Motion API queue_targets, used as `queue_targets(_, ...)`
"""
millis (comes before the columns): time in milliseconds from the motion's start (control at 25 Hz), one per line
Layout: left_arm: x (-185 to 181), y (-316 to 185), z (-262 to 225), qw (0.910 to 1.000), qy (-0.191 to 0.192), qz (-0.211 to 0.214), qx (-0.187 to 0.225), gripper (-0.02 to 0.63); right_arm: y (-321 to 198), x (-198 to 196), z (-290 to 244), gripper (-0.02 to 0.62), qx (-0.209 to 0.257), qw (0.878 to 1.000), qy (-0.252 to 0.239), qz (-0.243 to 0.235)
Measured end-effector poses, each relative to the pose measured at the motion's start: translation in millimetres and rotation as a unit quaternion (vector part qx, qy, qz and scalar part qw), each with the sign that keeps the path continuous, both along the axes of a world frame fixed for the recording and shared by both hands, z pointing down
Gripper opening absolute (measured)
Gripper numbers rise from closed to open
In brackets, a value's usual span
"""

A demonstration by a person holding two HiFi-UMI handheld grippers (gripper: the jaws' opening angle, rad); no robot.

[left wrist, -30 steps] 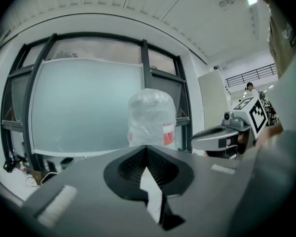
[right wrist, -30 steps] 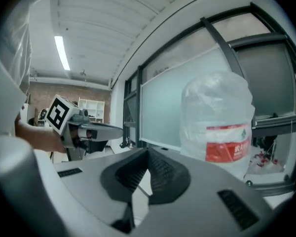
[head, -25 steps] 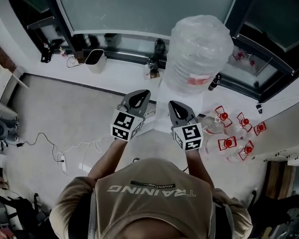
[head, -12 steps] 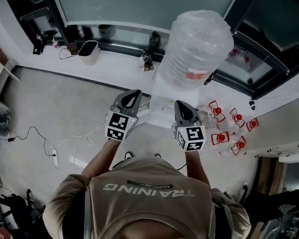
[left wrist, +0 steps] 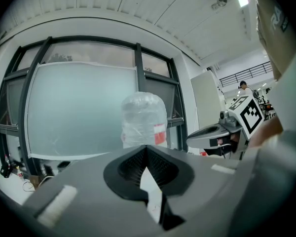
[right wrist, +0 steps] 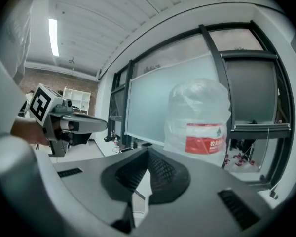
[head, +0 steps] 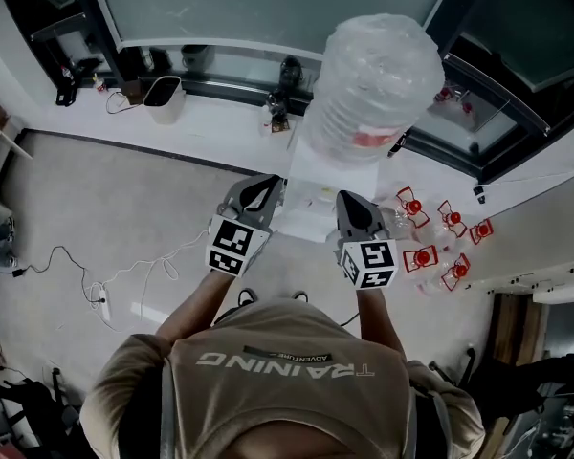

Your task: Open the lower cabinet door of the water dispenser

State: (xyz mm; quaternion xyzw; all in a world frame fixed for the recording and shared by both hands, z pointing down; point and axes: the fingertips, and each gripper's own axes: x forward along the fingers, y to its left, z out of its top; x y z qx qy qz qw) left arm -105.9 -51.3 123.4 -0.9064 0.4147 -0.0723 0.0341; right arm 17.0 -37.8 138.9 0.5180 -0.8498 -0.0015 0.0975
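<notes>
Looking down, head view: I hold the left tongs (head: 253, 191) and the right tongs (head: 353, 214) side by side in front of me, tips pointing far toward the water dispenser (head: 311, 175).
Dispenser: its white body stands just beyond the tips and between them, with the big water bottle (head: 378, 75) on top. Its lower cabinet door is hidden from up here.
Floor, right: empty bottles with red caps (head: 430, 256) lie beside the dispenser.
Floor, left: a white bin (head: 163, 98) stands far off by the window, and loose cables (head: 105, 280) lie nearer.
Left gripper view: the left tongs (left wrist: 146, 148) are pressed together at the tips with nothing pinched. The water bottle (left wrist: 144, 120) is straight ahead in front of the frosted window (left wrist: 74, 110). The right tongs (left wrist: 219, 132) show at the right edge.
Right gripper view: the right tongs (right wrist: 147, 152) are pressed together and empty. The water bottle (right wrist: 200, 117) is ahead and a little right, showing its red label (right wrist: 204, 143). The left tongs (right wrist: 84, 124) show at the left.
</notes>
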Motion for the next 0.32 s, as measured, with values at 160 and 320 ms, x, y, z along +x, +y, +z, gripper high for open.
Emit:
queue_targets(160, -3.9, -0.3, 2.4, 1.0000, -0.006, 0.001, -0.005, 0.008, 1.0, -0.8, 2.2, 0.008, -0.003, 1.000, 0.000, 0.005)
queue_targets(320, -7.7, -7.4, -0.7, 0.9999, -0.012, 0.007, -0.001, 0.008, -6.3, -1.9, -1.0, 0.008, 0.003, 1.000, 0.000, 0.010)
